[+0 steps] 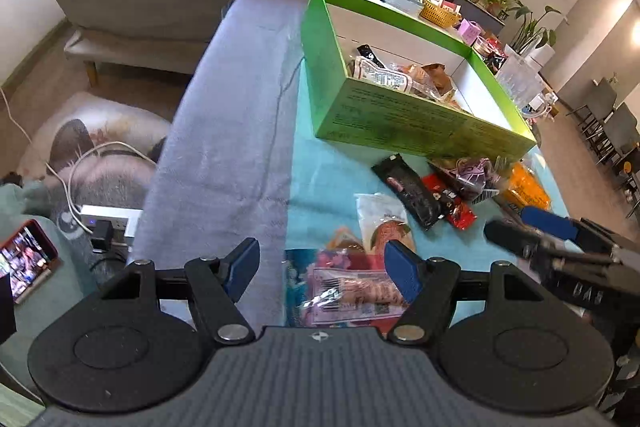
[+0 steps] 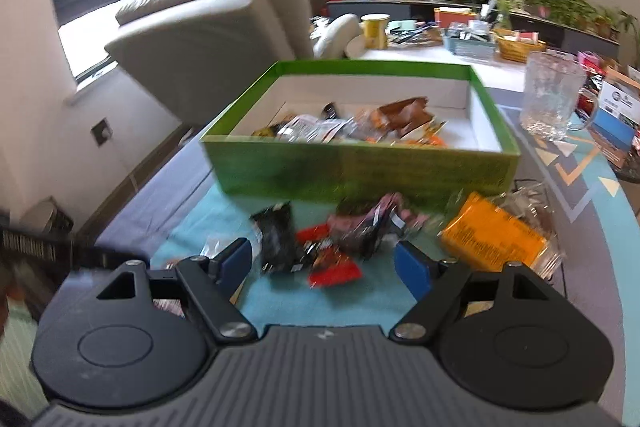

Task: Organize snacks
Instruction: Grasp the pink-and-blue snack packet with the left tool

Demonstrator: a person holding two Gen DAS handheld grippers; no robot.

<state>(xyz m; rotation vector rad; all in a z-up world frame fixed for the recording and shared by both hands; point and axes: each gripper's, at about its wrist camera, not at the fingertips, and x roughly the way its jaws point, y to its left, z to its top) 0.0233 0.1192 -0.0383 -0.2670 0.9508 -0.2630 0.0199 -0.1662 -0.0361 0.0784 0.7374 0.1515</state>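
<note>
My left tool and right tool both stand open and empty. Loose snack packets lie on the counter, near the green box. They are probably light, crinkly and slippery; grip mid-body, across the flat.

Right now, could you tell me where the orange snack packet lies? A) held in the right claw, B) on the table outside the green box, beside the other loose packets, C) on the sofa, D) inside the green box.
B: the orange snack packet lies flat on the table in front of the green box, next to the loose packets, and the right claw is open with nothing in it.
</note>
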